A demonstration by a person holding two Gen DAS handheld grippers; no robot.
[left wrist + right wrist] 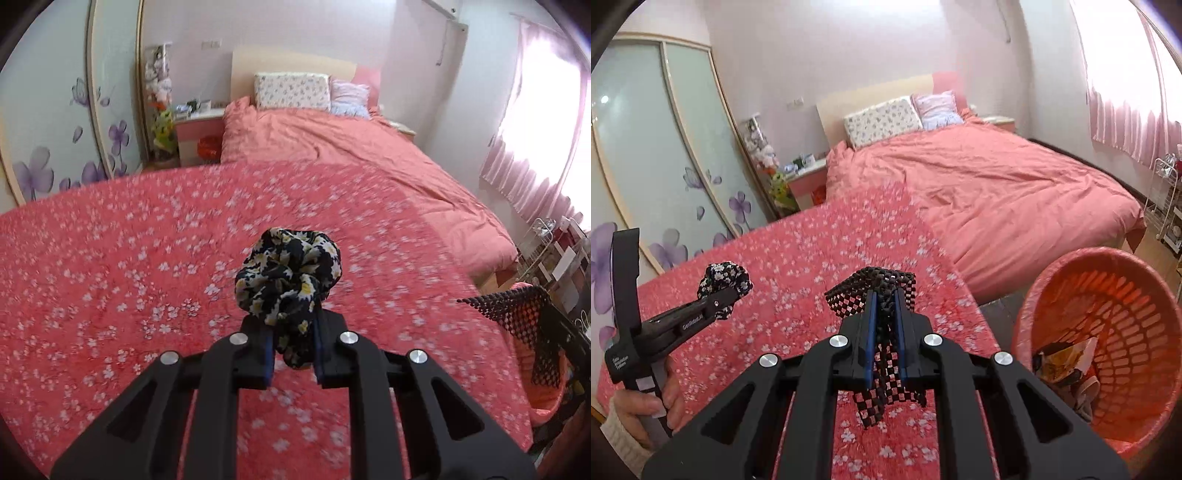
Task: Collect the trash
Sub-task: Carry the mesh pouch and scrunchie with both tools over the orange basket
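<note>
While both loads hang above the flowered cover (798,266), the left gripper (293,354) pinches a floral scrunchie (288,273) and the right gripper (885,332) clamps black mesh (875,291), probably for the orange bin (1126,295) at near right.

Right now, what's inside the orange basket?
The orange basket holds crumpled wrappers near its bottom and has a thin plastic liner. The right gripper arm covers the basket's near-left inside.

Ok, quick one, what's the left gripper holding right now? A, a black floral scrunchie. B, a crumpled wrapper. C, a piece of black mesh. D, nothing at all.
A: the left gripper is shut on the scrunchie, black with pale flowers, while the mesh sits in the right gripper.
</note>
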